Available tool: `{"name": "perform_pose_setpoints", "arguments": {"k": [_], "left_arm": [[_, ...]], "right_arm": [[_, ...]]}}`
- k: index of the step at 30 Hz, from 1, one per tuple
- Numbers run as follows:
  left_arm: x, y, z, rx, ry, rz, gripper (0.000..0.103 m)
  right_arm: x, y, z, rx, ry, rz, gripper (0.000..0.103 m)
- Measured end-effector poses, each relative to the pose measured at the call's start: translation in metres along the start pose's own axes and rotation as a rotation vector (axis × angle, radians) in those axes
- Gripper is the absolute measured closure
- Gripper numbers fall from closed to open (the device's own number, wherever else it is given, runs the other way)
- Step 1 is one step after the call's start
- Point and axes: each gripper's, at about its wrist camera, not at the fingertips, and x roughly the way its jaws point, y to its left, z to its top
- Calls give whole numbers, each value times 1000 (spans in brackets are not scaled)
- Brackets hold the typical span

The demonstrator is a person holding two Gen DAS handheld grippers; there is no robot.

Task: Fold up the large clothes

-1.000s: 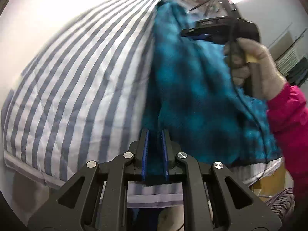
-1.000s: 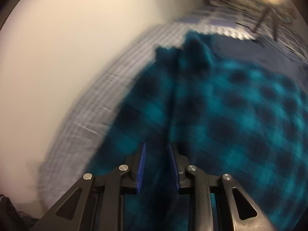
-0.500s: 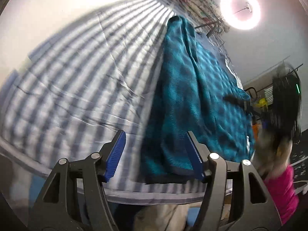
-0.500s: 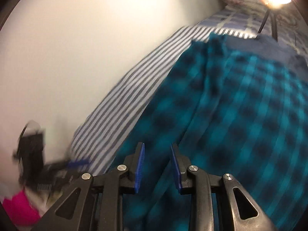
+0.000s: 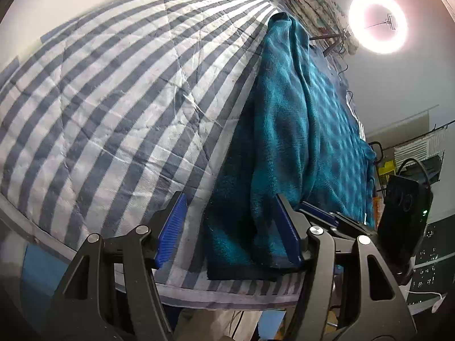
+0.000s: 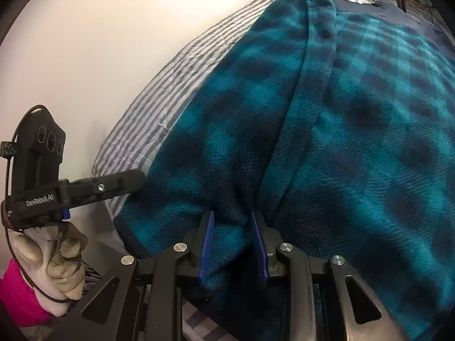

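a white wall (image 6: 113,42) backs the striped bed cover (image 5: 113,99); the teal fleece garment (image 5: 298,128) lies along it. left gripper (image 5: 230,227), just opened, straddles its hem; right gripper (image 6: 233,241) pinches a fold. ring light (image 5: 378,22) glows.
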Motion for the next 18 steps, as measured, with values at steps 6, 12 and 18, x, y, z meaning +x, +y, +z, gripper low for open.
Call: {"name": "perform_pose_setpoints", "arguments": {"k": [6,12,18], "left_arm": [[12,-17,-9,100,18,22,87],[-10,-30,-13,121,-44,-49,98],[-17,-67,-17,197,-71,-85,98]], "right_arm": [[-20,-14,7,63,8,64,71],[-52,-23,30,102,-44,56,46],[-50,-8,87,59,-46,34,39]]}}
